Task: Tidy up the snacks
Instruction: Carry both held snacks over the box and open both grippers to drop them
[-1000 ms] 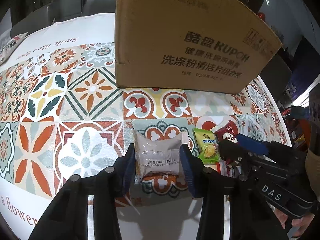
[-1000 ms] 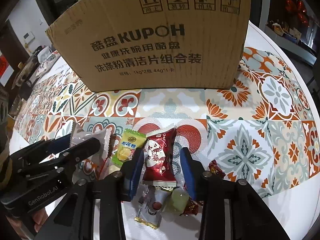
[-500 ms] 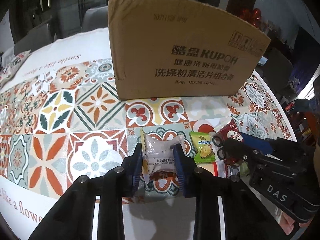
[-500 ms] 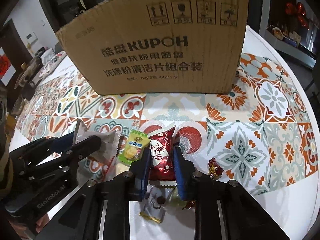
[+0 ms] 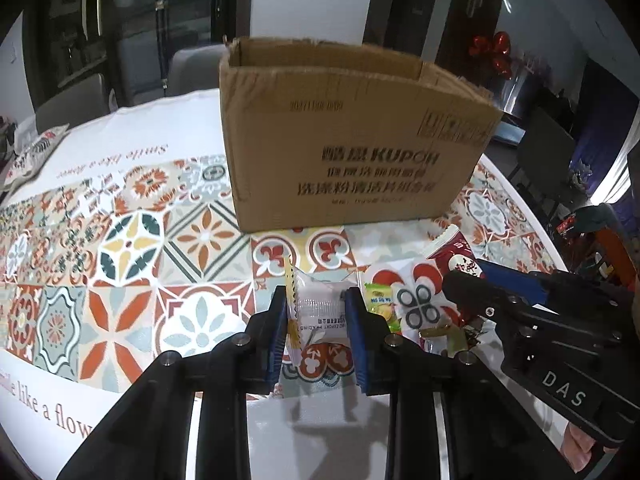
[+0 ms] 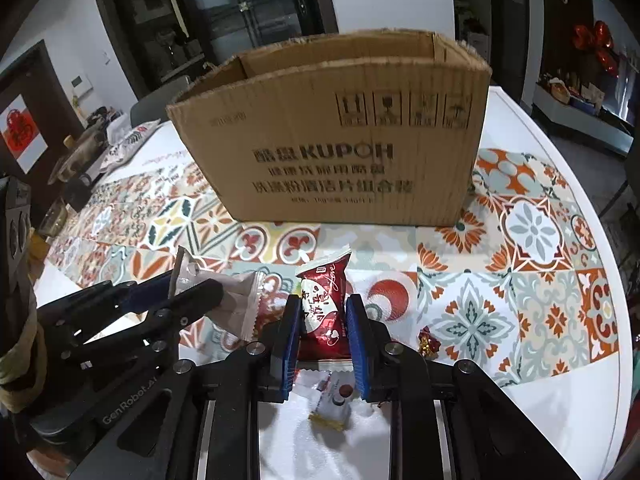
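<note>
My left gripper (image 5: 317,312) is shut on a clear white snack packet (image 5: 316,308) and holds it above the table. My right gripper (image 6: 323,320) is shut on a red snack packet (image 6: 325,304), also lifted. The open cardboard box (image 5: 352,152) stands beyond both, its top open (image 6: 332,56). In the right wrist view the left gripper (image 6: 188,300) with the white packet (image 6: 236,304) is at left. In the left wrist view the right gripper (image 5: 472,280) with the red packet (image 5: 456,256) is at right.
A green-yellow snack (image 5: 382,306) and several small candies (image 5: 444,334) lie on the patterned tablecloth (image 5: 132,248). A small packet (image 6: 334,404) and a red foil candy (image 6: 428,346) lie near the table's front edge. Chairs stand behind the table.
Both grippers closed on their packets and lifted them off the table. Both have pulled up and back, so the box's open top now shows.
</note>
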### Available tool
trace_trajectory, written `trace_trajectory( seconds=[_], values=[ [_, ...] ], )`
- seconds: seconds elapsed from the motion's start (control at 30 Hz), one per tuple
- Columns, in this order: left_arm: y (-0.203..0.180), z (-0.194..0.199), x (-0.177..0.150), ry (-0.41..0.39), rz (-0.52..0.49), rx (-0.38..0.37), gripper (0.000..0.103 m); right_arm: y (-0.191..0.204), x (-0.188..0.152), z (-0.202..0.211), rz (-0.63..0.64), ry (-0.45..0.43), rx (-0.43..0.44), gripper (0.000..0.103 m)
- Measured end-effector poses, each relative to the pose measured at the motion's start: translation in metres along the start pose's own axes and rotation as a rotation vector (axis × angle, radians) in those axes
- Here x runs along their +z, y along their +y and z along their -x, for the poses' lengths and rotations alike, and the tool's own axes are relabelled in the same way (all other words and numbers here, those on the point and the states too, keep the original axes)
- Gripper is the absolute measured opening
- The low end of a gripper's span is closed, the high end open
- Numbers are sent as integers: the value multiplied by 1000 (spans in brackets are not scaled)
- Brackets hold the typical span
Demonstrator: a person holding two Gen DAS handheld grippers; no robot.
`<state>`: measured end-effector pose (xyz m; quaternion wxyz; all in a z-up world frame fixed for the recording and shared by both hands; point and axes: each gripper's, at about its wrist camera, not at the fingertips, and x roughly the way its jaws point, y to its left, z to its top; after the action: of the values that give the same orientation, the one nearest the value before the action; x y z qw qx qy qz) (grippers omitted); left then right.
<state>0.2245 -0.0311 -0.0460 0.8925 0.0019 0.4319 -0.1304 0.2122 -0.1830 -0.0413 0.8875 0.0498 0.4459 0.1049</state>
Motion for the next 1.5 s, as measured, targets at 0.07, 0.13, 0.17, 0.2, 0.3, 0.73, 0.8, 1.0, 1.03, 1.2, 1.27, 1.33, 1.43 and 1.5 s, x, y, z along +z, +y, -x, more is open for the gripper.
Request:
trace_trajectory(
  seconds=[0.07, 0.13, 0.17, 0.2, 0.3, 0.73, 0.8, 1.0, 1.03, 1.2, 1.27, 1.33, 1.43, 1.5],
  values=[
    [-2, 5, 2, -15, -1, 5, 28, 2, 2, 7, 9, -19, -5, 24],
    [-3, 12, 5, -29, 3, -1, 28, 3, 4, 14, 12, -36, -1, 24],
    [-3, 16, 7, -39, 3, -4, 28, 3, 4, 17, 12, -42, 0, 24],
    [-4, 20, 9, -48, 3, -5, 28, 4, 5, 21, 14, -52, 1, 24],
    [-5, 33, 17, -83, 3, -9, 28, 5, 9, 32, 15, -82, 4, 24],
    [-6, 72, 60, -202, -18, 6, 28, 12, 43, 78, 32, -211, 12, 24],
    [-7, 75, 67, -214, -23, 10, 28, 11, 49, 81, 34, -220, 13, 24],
    [-9, 81, 97, -258, -49, 33, 28, 8, 78, 86, 41, -246, 5, 24],
    [-9, 82, 102, -265, -54, 39, 28, 8, 82, 86, 41, -246, 4, 24],
    [-10, 79, 124, -278, -76, 55, 28, 4, 105, 84, 50, -248, -8, 24],
    [-11, 74, 133, -273, -82, 58, 28, 3, 114, 81, 55, -240, -8, 24],
    [-11, 67, 142, -262, -85, 63, 28, -1, 123, 75, 57, -231, -13, 24],
    [-10, 56, 153, -240, -76, 64, 28, -5, 136, 68, 56, -215, -20, 24],
    [-9, 51, 157, -235, -73, 67, 28, -8, 144, 62, 52, -198, -25, 24]
  ],
)
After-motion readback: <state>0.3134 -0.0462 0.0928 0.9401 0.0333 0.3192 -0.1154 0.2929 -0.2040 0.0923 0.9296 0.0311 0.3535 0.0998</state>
